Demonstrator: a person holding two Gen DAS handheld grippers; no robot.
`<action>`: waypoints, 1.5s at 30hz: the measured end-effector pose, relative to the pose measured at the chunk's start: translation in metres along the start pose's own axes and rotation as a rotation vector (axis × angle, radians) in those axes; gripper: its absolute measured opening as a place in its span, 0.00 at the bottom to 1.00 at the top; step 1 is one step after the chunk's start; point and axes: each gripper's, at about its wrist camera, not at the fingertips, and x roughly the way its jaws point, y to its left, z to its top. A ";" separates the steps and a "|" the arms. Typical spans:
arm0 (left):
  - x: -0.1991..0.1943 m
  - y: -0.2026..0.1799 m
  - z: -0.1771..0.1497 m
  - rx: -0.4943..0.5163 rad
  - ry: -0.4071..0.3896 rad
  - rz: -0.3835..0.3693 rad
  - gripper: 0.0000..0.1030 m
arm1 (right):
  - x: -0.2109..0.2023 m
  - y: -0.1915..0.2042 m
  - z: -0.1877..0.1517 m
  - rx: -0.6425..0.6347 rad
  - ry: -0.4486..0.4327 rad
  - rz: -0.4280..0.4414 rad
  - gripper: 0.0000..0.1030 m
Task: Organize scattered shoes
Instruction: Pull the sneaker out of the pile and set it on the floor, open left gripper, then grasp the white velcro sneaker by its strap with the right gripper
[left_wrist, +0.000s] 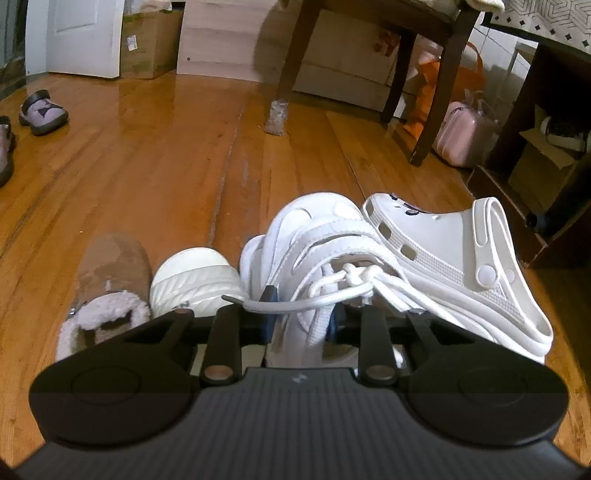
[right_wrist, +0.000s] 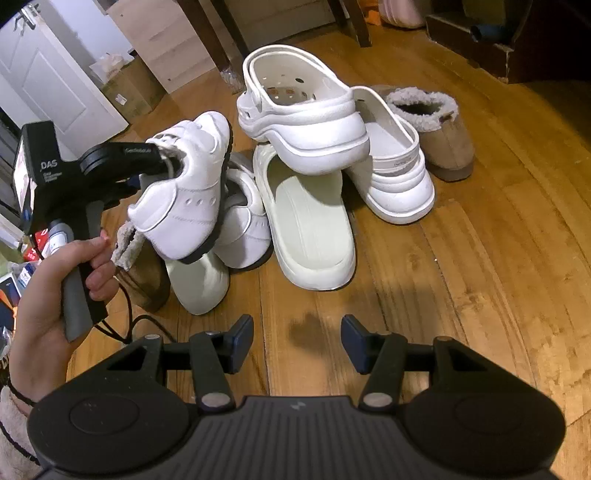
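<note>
A heap of shoes lies on the wood floor. My left gripper (left_wrist: 301, 310) is shut on a white laced sneaker (left_wrist: 317, 243) and holds it lifted above the heap; the right wrist view shows that sneaker (right_wrist: 184, 192) in the left gripper (right_wrist: 162, 162). Under it lie a second white sneaker (right_wrist: 243, 221), a white clog (right_wrist: 303, 114) stacked on cream slides (right_wrist: 314, 229), another white clog (right_wrist: 391, 173) and a tan fur-lined slipper (right_wrist: 436, 125). Another tan slipper (left_wrist: 110, 280) sits left. My right gripper (right_wrist: 297, 343) is open and empty, above bare floor in front of the heap.
A purple slipper (left_wrist: 42, 112) lies far left on the floor. Dark chair legs (left_wrist: 436, 92) stand behind the heap, with a pink case (left_wrist: 461, 133) and orange bag beyond. A dark low shelf (left_wrist: 535, 177) is at the right. Cardboard boxes (left_wrist: 147, 44) and a white door are at the back.
</note>
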 end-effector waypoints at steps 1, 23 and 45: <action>-0.005 0.003 -0.002 -0.001 0.002 -0.005 0.24 | -0.002 0.001 -0.001 -0.001 0.000 0.005 0.52; -0.127 -0.002 -0.125 0.145 0.144 -0.099 0.24 | -0.027 -0.003 -0.072 -0.081 0.155 0.009 0.52; -0.142 0.037 -0.177 0.094 0.467 -0.282 0.85 | -0.021 0.063 -0.090 -0.523 0.317 0.045 0.55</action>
